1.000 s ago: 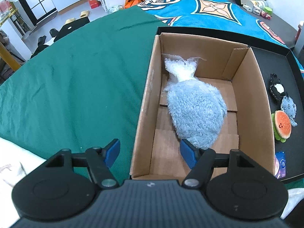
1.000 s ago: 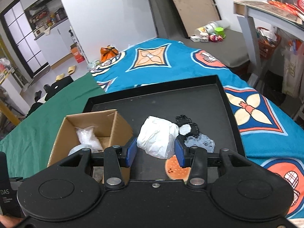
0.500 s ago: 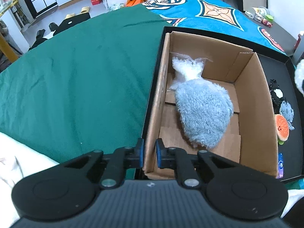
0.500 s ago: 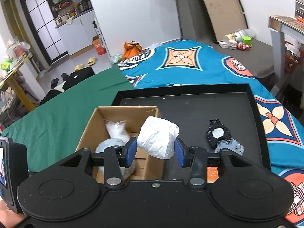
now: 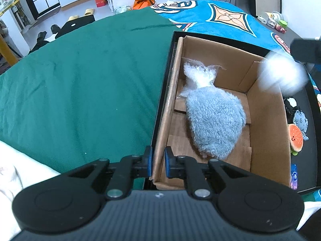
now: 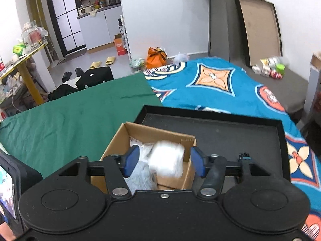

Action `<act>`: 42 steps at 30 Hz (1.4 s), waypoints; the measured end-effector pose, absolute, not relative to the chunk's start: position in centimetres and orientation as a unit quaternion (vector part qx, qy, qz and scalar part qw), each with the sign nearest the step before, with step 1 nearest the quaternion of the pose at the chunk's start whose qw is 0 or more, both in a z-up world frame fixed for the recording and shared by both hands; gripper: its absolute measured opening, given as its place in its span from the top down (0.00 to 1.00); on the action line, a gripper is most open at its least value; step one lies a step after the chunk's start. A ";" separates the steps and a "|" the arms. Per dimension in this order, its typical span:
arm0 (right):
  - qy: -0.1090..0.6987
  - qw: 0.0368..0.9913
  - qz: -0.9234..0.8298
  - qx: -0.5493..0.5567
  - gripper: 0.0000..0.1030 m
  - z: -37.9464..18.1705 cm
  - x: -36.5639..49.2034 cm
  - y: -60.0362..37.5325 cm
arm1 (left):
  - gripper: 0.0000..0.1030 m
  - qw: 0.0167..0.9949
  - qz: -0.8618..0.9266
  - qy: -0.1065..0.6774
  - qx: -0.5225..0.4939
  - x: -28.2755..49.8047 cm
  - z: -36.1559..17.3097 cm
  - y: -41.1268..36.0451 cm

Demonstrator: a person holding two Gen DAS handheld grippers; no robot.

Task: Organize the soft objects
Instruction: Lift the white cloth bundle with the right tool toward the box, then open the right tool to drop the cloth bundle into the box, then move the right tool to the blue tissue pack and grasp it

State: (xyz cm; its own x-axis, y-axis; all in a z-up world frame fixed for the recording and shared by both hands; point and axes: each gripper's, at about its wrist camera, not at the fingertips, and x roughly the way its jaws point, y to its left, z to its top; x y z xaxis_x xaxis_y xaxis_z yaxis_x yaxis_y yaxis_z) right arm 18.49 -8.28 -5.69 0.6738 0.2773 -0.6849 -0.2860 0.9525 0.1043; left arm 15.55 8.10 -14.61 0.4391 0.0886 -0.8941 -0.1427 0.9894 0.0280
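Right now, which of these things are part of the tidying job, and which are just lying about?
Part of the job:
cardboard box
grey fluffy toy
white soft bundle
burger toy
black tray

Lying about:
orange bag
yellow slippers
green sheet

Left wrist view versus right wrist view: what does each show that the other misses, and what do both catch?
Only the left wrist view shows the left gripper clamping the box wall and the burger plush. Only the right wrist view shows the right gripper, jaws just opening, pads clear of the white bundle. Both show the cardboard box, grey plush and blurred bundle.
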 end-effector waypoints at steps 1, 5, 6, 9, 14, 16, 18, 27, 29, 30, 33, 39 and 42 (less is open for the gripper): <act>0.374 0.915 0.153 -0.006 0.38 -5.7 18.4 -8.3 | 0.88 0.848 0.068 0.525 -0.026 15.5 -14.6 8.1; 0.386 0.911 0.146 0.004 0.36 -6.5 18.1 -8.9 | 0.88 0.847 0.070 0.527 -0.026 15.6 -14.7 8.2; 0.390 0.909 0.144 0.008 0.36 -6.8 18.0 -9.1 | 0.88 0.846 0.071 0.528 -0.025 15.6 -14.7 8.2; 0.401 0.906 0.137 0.018 0.34 -7.6 17.5 -9.7 | 0.88 0.845 0.072 0.529 -0.020 15.7 -14.7 7.9; 0.407 0.904 0.128 0.029 0.34 -8.5 16.4 -11.0 | 0.85 0.844 0.073 0.531 -0.009 15.7 -14.5 7.5; 0.408 0.904 0.123 0.036 0.33 -8.8 16.0 -11.9 | 0.84 0.842 0.073 0.534 -0.008 15.7 -14.4 7.4; 0.410 0.903 0.118 0.045 0.33 -9.1 15.8 -12.7 | 0.79 0.841 0.072 0.537 -0.009 15.7 -14.4 7.2; 0.425 0.897 0.099 0.070 0.33 -10.7 15.3 -15.7 | 0.55 0.842 0.072 0.534 0.002 15.6 -14.0 6.2; 0.427 0.896 0.095 0.079 0.33 -11.0 15.3 -16.3 | 0.53 0.843 0.071 0.533 0.007 15.6 -13.9 5.9; 0.429 0.895 0.093 0.085 0.33 -11.2 15.3 -16.6 | 0.52 0.843 0.071 0.533 0.010 15.6 -13.9 5.8; 0.436 0.891 0.091 0.092 0.33 -11.8 15.2 -17.2 | 0.49 0.843 0.071 0.533 0.014 15.6 -13.8 5.5; 0.468 0.873 0.092 0.103 0.32 -13.4 15.1 -17.7 | 0.47 0.840 0.073 0.537 0.021 15.7 -13.9 5.1; 0.487 0.864 0.083 0.101 0.28 -14.5 15.0 -17.7 | 0.45 0.839 0.074 0.538 0.025 15.8 -13.8 4.9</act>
State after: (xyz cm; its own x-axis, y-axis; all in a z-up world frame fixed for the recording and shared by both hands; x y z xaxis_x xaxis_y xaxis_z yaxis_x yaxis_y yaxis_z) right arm 15.04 -17.74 -14.47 0.5119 0.2424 -0.8242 -0.0448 0.9656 0.2562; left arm 15.77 4.89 -13.83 0.4104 0.1505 -0.8994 -0.0977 0.9879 0.1208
